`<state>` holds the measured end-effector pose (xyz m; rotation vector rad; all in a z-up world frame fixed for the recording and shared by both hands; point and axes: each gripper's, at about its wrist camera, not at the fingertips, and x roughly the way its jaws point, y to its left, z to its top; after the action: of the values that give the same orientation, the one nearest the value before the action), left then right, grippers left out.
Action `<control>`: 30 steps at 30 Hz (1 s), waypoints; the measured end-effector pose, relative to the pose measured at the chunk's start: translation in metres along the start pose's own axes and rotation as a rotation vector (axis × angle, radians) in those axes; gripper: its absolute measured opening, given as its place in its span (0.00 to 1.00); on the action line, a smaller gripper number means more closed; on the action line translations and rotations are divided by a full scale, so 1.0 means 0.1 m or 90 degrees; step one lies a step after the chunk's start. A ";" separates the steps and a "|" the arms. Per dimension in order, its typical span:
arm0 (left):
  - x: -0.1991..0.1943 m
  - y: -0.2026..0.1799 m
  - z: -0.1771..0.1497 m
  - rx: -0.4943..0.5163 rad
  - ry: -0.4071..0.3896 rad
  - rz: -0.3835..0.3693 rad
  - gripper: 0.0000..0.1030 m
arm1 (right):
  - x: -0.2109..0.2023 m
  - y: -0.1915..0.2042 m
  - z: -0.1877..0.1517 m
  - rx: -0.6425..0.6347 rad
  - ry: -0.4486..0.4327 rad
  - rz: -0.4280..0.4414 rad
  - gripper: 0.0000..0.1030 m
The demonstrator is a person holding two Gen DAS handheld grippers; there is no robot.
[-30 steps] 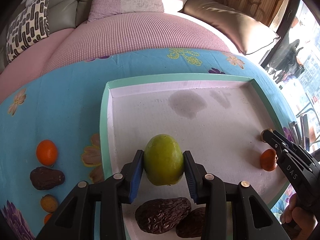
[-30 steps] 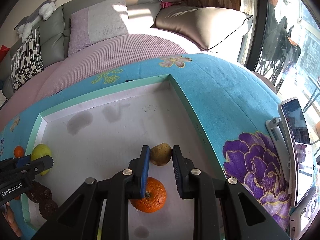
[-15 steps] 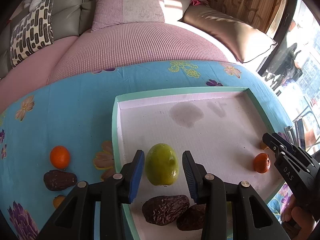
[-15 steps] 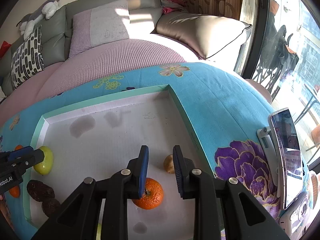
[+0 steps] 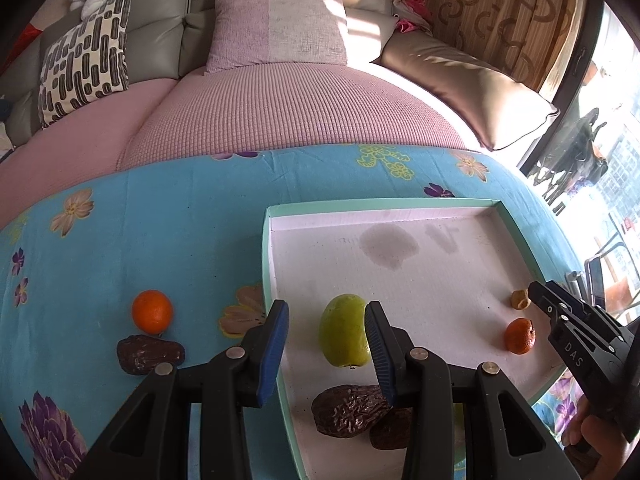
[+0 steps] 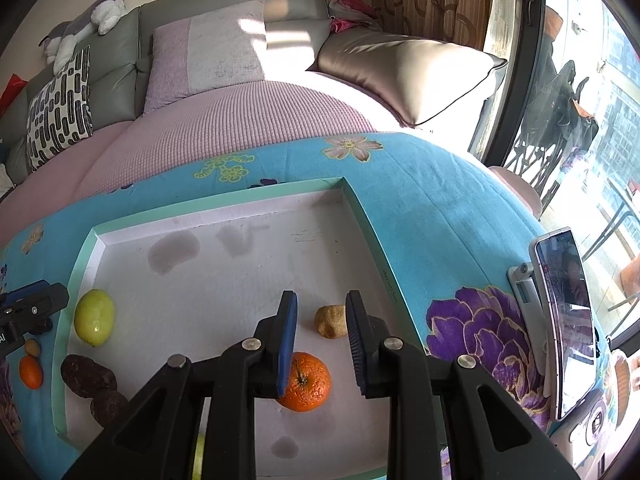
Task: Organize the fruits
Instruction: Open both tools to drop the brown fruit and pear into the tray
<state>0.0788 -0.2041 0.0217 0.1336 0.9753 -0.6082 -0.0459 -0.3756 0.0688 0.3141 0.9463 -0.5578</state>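
Left tool (image 5: 326, 340) spread wide, holding nothing, one blue pad outside the teal rim of the tray (image 5: 266, 264), the other inside it. Green mango (image 5: 345, 336) lying on the white tray floor in the gap between those pads, closer to the right one, whether touching it impossible to tell. Just below, two dark wrinkled fruits (image 5: 352, 410) side by side near the tray's front edge. Out on the blue floral counter (image 5: 160, 232), left of the tray, a small orange (image 5: 152, 311) with another dark wrinkled fruit (image 5: 149, 354) touching or just beside it. Over to the right wrist view: right tool (image 6: 322, 344) also parted and empty, hanging over the tray's right half. Tangerine (image 6: 305, 381) sitting under the left pad, stem up; small tan lumpy fruit (image 6: 330, 321) beyond it, between the two pads and apart from both. Phone on a stand (image 6: 560, 320) propped on the counter at far right. Pink sofa (image 5: 280, 112) with cushions behind it all.
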 end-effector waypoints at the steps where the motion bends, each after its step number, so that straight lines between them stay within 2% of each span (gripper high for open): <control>1: 0.00 0.01 0.00 -0.002 0.000 0.001 0.42 | 0.00 0.00 0.00 -0.001 0.000 0.000 0.25; 3: 0.00 0.03 -0.01 -0.005 0.000 0.006 0.42 | 0.01 0.01 0.00 -0.003 0.001 -0.001 0.26; 4: 0.00 0.04 -0.01 -0.007 0.001 0.011 0.43 | 0.01 0.01 0.00 -0.003 0.001 -0.001 0.30; 6: 0.00 0.06 -0.01 -0.012 0.001 0.025 0.63 | 0.01 0.00 0.00 -0.002 -0.001 -0.001 0.58; 10: 0.00 0.10 -0.01 -0.018 0.000 0.049 0.66 | 0.01 0.01 0.00 -0.004 -0.003 0.004 0.60; 14: 0.01 0.16 -0.02 -0.025 -0.002 0.075 0.78 | 0.03 0.05 0.00 -0.016 0.000 0.004 0.72; 18: 0.00 0.23 -0.03 -0.036 -0.013 0.101 0.99 | 0.04 0.08 0.00 -0.024 0.001 0.003 0.80; 21: -0.02 0.26 -0.03 -0.031 -0.027 0.121 1.00 | 0.05 0.11 -0.01 -0.030 -0.001 0.007 0.80; 24: -0.02 0.27 -0.04 -0.027 -0.036 0.136 1.00 | 0.06 0.14 -0.01 -0.043 -0.004 -0.001 0.92; 30: -0.04 0.36 -0.06 -0.036 -0.042 0.144 1.00 | 0.05 0.18 -0.03 -0.054 -0.014 -0.011 0.93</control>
<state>0.0921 -0.1710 0.0155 0.1695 0.8986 -0.3752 -0.0352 -0.3613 0.0629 0.2238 0.9490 -0.5349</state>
